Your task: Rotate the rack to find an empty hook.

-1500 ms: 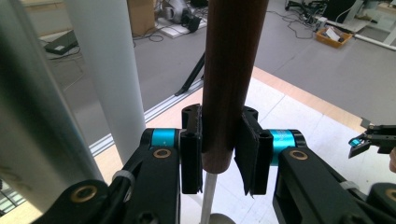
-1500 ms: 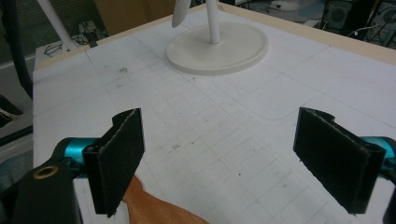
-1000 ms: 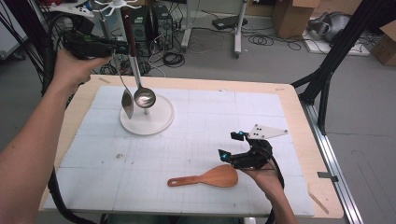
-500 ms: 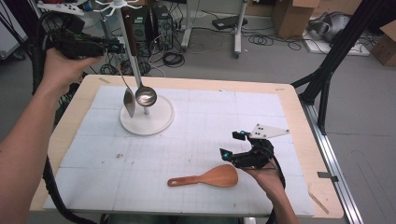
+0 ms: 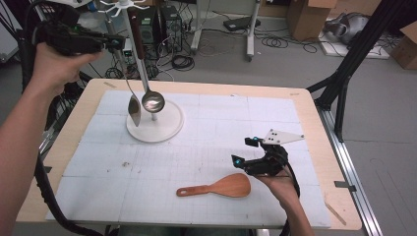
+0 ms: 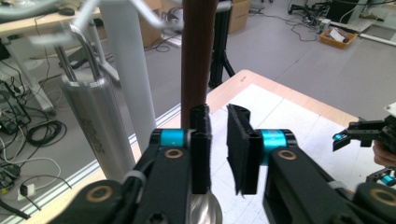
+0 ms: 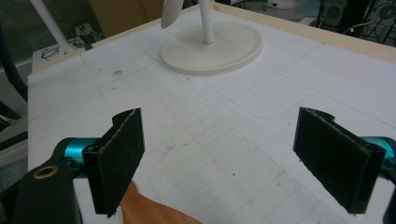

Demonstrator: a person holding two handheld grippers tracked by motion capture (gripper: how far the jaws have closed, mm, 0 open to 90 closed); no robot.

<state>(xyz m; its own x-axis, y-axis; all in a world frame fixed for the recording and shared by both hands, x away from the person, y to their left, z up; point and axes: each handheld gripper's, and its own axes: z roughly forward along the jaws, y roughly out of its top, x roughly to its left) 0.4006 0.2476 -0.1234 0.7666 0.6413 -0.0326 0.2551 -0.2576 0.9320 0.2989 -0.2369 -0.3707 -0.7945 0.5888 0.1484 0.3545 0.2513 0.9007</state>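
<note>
Ladle (image 5: 146, 83) hangs on the white utensil stand (image 5: 169, 129), its brown handle (image 6: 200, 56) up by the hooks, its steel bowl low over the round base; a second spoon (image 5: 134, 105) hangs just beside it. Left gripper (image 5: 118, 43) is raised at the handle, jaws slightly parted; handle sits just behind the left jaw, touching it probably, not clamped. Right gripper (image 5: 246, 151) rests low over the white mat (image 5: 206, 147) near the table's right side, jaws wide apart, holding nothing. Wooden rice paddle (image 5: 219, 187) lies flat on the mat just beside it.
</note>
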